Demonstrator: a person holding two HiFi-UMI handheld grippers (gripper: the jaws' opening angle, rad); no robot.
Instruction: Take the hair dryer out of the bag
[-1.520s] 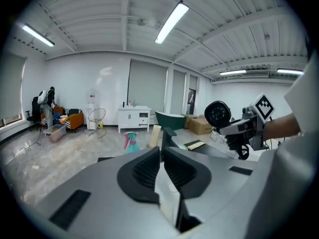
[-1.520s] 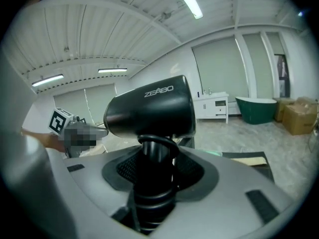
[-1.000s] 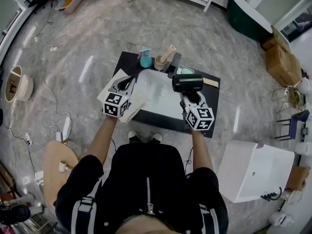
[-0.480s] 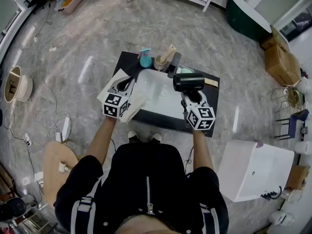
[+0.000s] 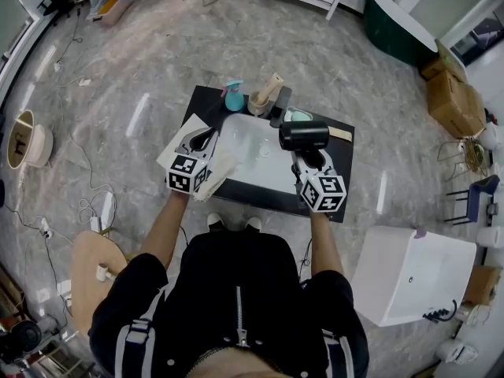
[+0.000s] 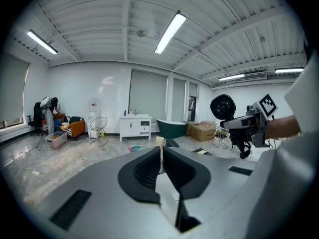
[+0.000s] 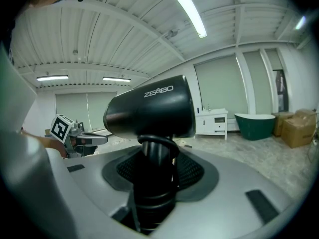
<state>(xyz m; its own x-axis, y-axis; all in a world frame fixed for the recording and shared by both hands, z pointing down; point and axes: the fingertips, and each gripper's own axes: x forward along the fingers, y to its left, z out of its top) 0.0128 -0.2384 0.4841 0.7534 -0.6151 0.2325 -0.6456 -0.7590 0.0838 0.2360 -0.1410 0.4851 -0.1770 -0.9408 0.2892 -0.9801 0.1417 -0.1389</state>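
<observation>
A black hair dryer (image 5: 304, 135) hangs in the air over the right side of the white basin (image 5: 253, 156). My right gripper (image 5: 307, 159) is shut on its handle; in the right gripper view the dryer's barrel (image 7: 149, 112) stands above the jaws and the handle fills the gap of that gripper (image 7: 155, 179). My left gripper (image 5: 203, 138) is at the table's left edge, shut on a white and cream bag (image 5: 175, 150). Between its almost touching jaws a thin edge of the bag (image 6: 160, 153) shows. From there the dryer (image 6: 222, 106) is off to the right, clear of the bag.
The black table (image 5: 346, 132) carries the basin, a teal spray bottle (image 5: 235, 94) and a wooden holder (image 5: 264, 98) at its far edge. A white cabinet (image 5: 409, 278) stands at the right, a wooden stool (image 5: 90, 270) at the left, cardboard boxes (image 5: 453, 101) farther right.
</observation>
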